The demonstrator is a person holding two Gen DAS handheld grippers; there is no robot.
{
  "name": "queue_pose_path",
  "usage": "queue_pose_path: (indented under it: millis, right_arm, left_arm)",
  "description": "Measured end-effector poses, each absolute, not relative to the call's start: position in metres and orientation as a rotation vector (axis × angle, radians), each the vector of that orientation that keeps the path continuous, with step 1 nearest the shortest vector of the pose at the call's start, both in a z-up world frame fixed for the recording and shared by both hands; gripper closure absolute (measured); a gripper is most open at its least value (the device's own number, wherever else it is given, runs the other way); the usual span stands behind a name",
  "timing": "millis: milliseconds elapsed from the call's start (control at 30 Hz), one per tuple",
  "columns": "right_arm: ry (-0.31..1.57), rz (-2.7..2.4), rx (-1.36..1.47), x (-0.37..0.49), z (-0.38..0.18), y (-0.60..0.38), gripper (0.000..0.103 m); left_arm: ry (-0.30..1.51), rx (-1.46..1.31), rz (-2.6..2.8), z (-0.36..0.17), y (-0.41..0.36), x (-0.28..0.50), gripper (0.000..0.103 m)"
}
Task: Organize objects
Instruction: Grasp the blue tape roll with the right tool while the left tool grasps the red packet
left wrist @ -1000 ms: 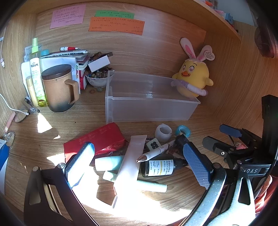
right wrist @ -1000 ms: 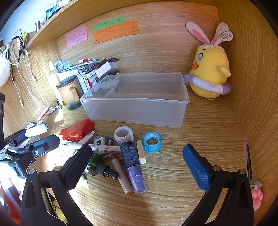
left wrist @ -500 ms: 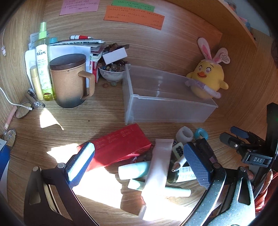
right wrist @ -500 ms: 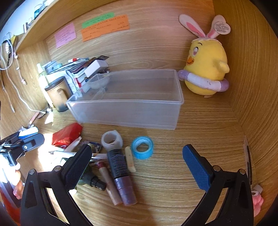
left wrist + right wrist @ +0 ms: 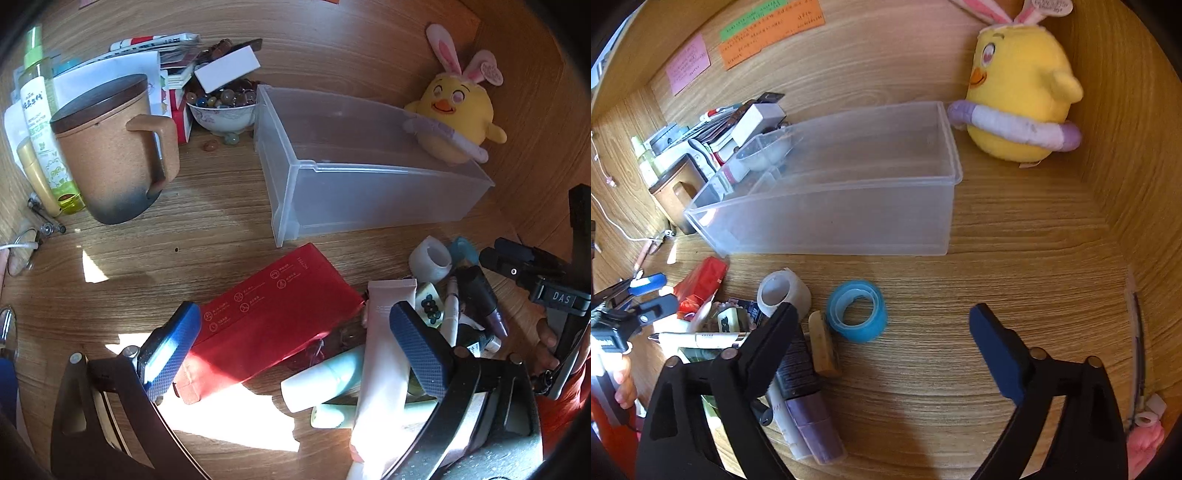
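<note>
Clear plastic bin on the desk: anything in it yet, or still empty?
Empty. In both wrist views the clear bin shows only its bare floor and walls; the tubes, pens and blue tape roll all lie on the desk outside it.

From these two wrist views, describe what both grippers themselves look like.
Each is a handheld clamp-style tool. The left gripper has black arms with silver pivot pins and two flat fingers faced with blue, diamond-textured pads. The right gripper is built the same: black arms, silver pins, blue textured pad. Seen from the left wrist view, it carries a black block marked "DAS". An orange-red sleeve shows behind it.
</note>
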State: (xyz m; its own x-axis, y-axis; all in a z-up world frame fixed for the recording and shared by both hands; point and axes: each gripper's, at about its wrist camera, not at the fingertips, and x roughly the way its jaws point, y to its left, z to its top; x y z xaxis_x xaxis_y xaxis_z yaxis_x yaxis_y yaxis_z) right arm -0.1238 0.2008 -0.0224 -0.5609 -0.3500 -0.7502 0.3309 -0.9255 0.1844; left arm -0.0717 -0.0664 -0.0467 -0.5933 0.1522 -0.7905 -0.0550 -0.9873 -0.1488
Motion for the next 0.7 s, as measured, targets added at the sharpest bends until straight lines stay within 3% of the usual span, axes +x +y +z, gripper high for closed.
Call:
queue_pose_path:
  millis: [433, 533, 700]
  right_arm:
    - [-0.006, -2.383, 1.231, -0.135, -0.030, 0.190, 0.044]
    - [0.008, -2.372, 1.220, -0.135, -0.028, 0.187, 0.050]
    - [-0.013, -2.346, 1.235, -0.137, -0.029, 0.186, 0.051]
  left_arm:
    - [-0.152, -1.385, 2.596, -0.058, -0.067, -0.098, 0.000]
    - [-0.162, -1.386, 2.590, -0.060, -0.069, -0.100, 0.015]
    - [-0.128, -1.388, 2.643, -0.059, -0.071, -0.096, 0.021]
